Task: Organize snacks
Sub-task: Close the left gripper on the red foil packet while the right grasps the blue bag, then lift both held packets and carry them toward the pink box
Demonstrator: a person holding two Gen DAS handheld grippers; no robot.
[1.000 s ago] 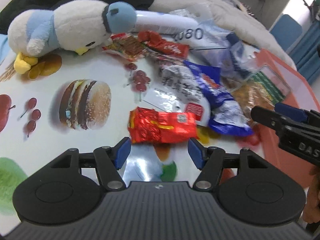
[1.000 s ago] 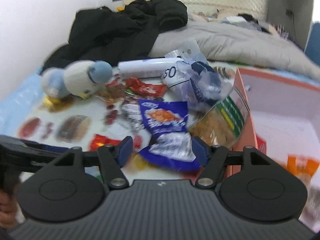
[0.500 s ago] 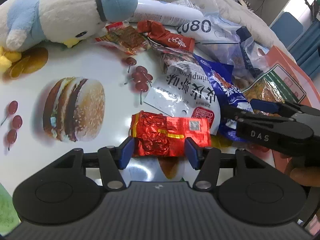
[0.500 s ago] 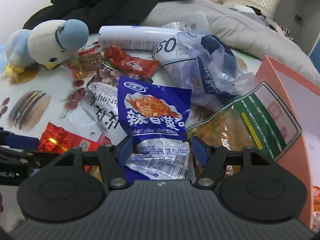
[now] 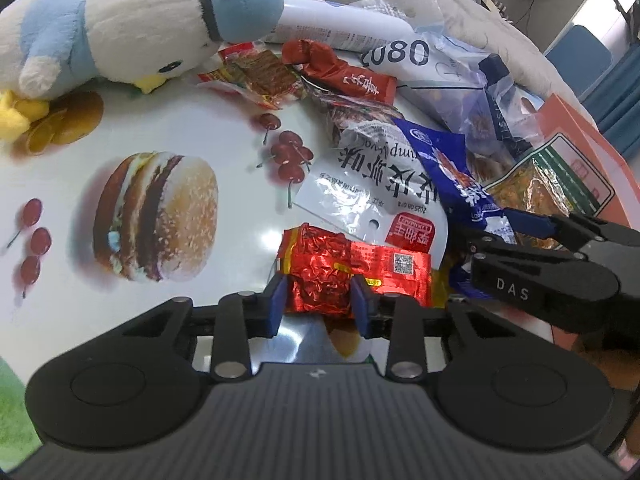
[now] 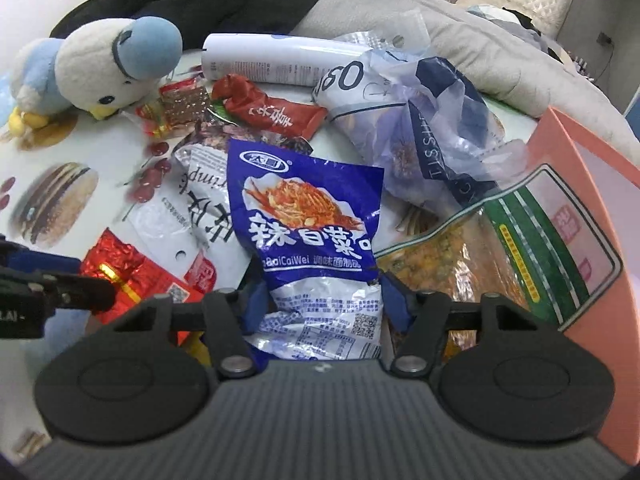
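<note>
left gripper [image 5: 319,298] pinching red foil packet [image 5: 352,270], plush bird [image 5: 140,28] beyond

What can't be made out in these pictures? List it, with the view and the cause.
- Orange box, right wrist view: its inside runs off the right edge.
- White tube, right wrist view: its right end lies under the plastic bag.
- Silver packet, left wrist view: its right side is covered by the blue packet.
- Blue packet's small print, right wrist view: too small to read.
</note>
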